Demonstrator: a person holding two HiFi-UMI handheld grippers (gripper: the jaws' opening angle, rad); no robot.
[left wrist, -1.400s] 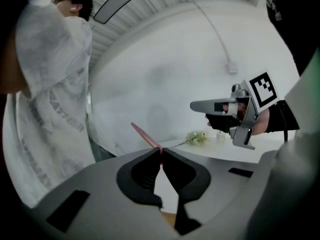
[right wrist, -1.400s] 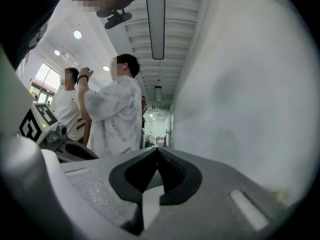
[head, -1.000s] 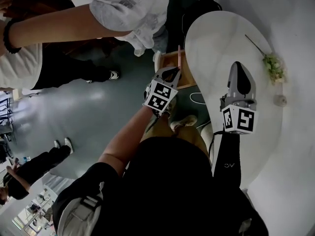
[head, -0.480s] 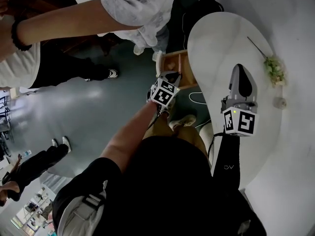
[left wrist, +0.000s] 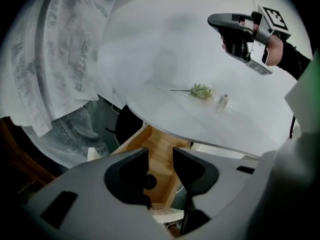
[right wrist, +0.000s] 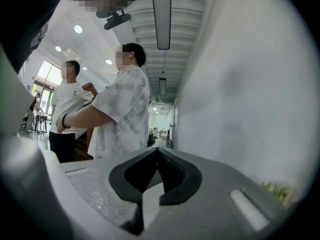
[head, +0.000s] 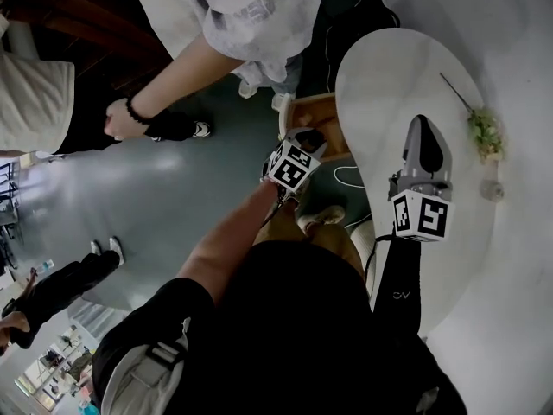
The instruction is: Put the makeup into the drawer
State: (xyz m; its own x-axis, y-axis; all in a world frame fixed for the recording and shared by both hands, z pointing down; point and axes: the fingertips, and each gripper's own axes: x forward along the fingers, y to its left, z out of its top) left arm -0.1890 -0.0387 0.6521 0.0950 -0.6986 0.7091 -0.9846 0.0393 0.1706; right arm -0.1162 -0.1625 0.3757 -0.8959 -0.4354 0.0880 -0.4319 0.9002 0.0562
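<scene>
My left gripper (left wrist: 161,156) points down into the open wooden drawer (left wrist: 152,151) under the white table's edge, and its jaws are opening. A small dark round makeup piece (left wrist: 149,182) shows low between them, close by the left pad, with the wooden drawer floor behind it; the pads do not press on it. In the head view the left gripper (head: 307,138) hangs over the drawer (head: 318,111). My right gripper (head: 422,124) hovers level above the white table (head: 380,67), shut and empty (right wrist: 158,151).
A green sprig (head: 486,132) and a small glass bottle (head: 492,188) lie on the table's far side. A person in a pale shirt (head: 251,7) stands close behind the drawer, one arm hanging over the grey floor (head: 138,188). More people stand to the left.
My left gripper has sunk toward the drawer and its jaws have parted. The bystander's arm has dropped lower. My right gripper has stayed where it was.
</scene>
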